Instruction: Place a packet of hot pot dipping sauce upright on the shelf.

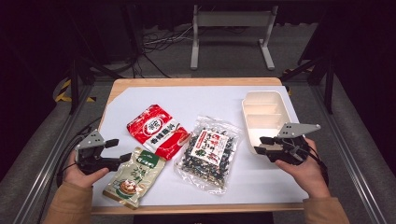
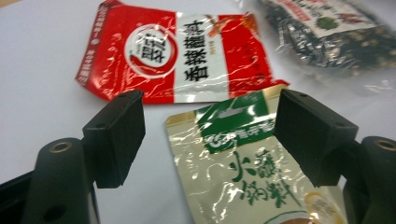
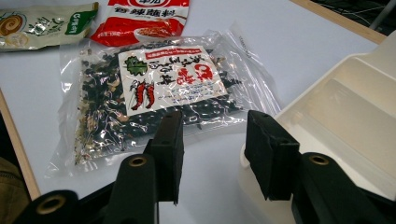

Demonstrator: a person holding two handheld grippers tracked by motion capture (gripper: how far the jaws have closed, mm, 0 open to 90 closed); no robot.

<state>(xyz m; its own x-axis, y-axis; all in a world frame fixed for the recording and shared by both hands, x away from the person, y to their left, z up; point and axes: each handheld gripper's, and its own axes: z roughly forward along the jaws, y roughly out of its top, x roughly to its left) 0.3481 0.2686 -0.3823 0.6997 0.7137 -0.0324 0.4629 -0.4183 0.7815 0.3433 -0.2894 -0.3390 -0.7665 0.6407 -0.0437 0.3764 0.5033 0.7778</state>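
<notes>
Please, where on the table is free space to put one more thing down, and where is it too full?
Free patches: the far strip of the white mat behind the red packet and left of the cream box; the near right corner between the clear bag and the right claw. Crowded: the middle left, where the red packet, green packet and clear bag lie close together.

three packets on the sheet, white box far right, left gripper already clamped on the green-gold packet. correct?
Not quite. The left gripper is open, not clamped: in the left gripper view its jaws stand apart on either side of the green-gold packet's top, not pressing on it. The rest holds: the high view shows the red packet, the clear packet and the white box at far right.
</notes>
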